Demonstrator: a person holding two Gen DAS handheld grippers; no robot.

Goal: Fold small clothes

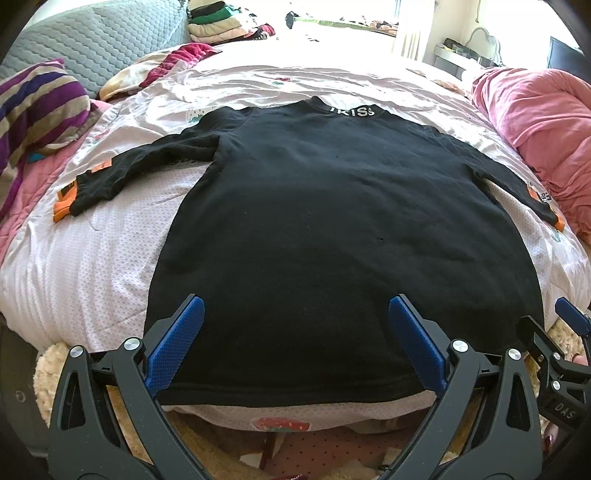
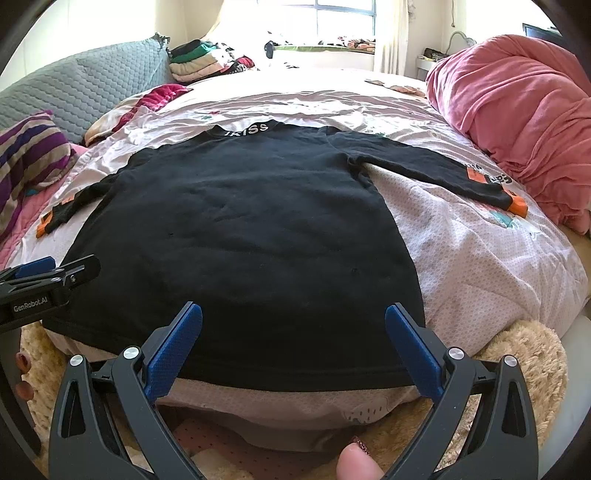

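Two handheld grippers hang wide open over the near hem of a black long-sleeved top spread flat on a bed. The left gripper has its blue-padded fingers splayed well apart above the garment's lower left portion, clasping nothing; whether the pads touch the cloth cannot be told. The right gripper is spread just as wide above the lower right portion, also empty. In the right wrist view the left gripper shows at the left edge, just beside the hem's corner; in the left wrist view the right gripper pokes in at the right edge. The top lies face down or plain side up, hem toward the cameras at the bed's near edge, collar farthest away and bearing white lettering. Both sleeves stretch outward, the left sleeve and the right sleeve each ending in an orange cuff. Beneath it is a pale pink quilt with small cartoon prints. A heaped pink blanket sits along the right side of the bed, a purple striped cloth and a grey quilted cushion to the left, and a stack of folded clothes lies at the far end below a bright window. A fingertip shows at the bottom of the right wrist view.
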